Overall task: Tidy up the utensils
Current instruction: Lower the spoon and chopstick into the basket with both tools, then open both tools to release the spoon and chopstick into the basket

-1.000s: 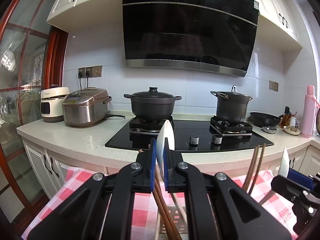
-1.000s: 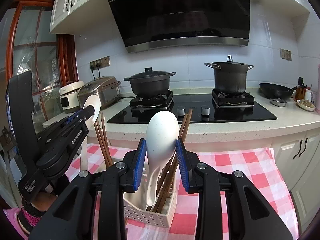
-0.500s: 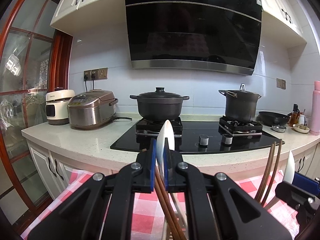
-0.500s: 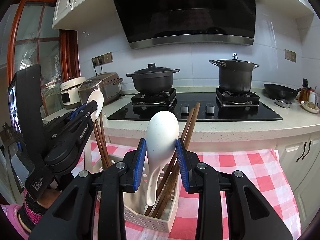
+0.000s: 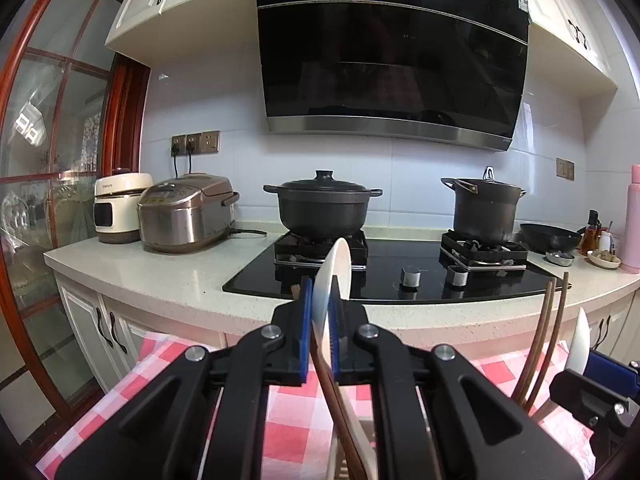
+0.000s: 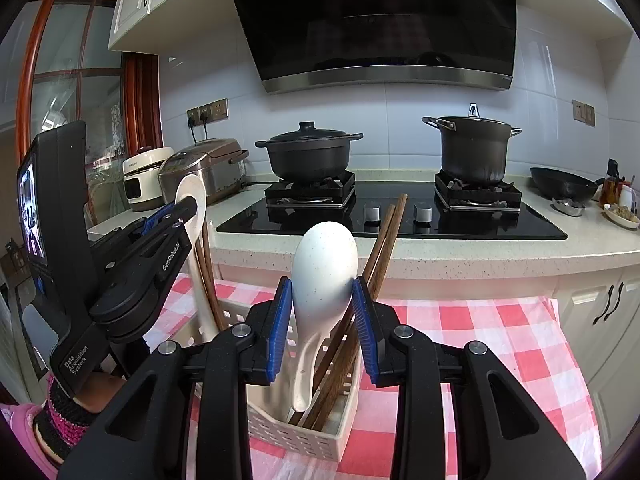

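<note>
In the right wrist view my right gripper (image 6: 322, 294) is shut on the bowl of a speckled white spoon (image 6: 324, 264). The spoon's handle hangs into a white slotted basket (image 6: 296, 436) on the red-checked cloth (image 6: 500, 340). Brown chopsticks (image 6: 380, 248) lean in the basket just behind the spoon. At the left, my left gripper (image 6: 186, 206) is shut on a cream spoon (image 6: 194, 194) that stands upright beside more chopsticks (image 6: 208, 280). In the left wrist view that cream spoon (image 5: 334, 280) shows edge-on between the blue pads of the left gripper (image 5: 322, 312).
Behind the table runs a counter (image 5: 160, 268) with a black hob (image 5: 400, 284), two dark pots (image 5: 324, 208), a rice cooker (image 5: 186, 212) and a wok (image 5: 550, 236). A hand in a pink cuff (image 6: 56, 420) holds the left gripper. The right gripper (image 5: 588, 364) shows at the lower right.
Both grippers keep hold of their spoons and stay almost still; the views shift only slightly.
</note>
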### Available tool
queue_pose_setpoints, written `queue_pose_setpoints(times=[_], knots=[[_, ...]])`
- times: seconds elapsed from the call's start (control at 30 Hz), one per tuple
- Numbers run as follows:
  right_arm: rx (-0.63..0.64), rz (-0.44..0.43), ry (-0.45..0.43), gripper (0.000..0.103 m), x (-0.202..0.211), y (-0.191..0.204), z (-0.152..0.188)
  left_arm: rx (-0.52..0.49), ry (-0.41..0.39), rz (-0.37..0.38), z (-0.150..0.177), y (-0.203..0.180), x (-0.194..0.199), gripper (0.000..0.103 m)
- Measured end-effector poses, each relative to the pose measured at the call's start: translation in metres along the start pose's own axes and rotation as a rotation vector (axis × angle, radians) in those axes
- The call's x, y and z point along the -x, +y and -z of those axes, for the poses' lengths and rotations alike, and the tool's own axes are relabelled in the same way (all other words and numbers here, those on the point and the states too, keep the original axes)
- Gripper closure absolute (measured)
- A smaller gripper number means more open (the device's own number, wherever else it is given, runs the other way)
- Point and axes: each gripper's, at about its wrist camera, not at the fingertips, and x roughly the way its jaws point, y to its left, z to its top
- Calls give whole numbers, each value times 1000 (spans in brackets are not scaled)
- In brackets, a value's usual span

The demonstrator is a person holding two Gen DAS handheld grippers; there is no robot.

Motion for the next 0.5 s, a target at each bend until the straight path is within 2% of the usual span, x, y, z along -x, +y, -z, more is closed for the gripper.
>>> queue_pose_setpoints(times=[0.27, 0.5], knots=[[-2, 0, 8, 72, 0, 2, 1, -3, 2, 0, 1, 1, 5, 94], [-1, -5, 25, 71, -1, 3, 1, -1, -11, 2, 0, 3, 13, 80]])
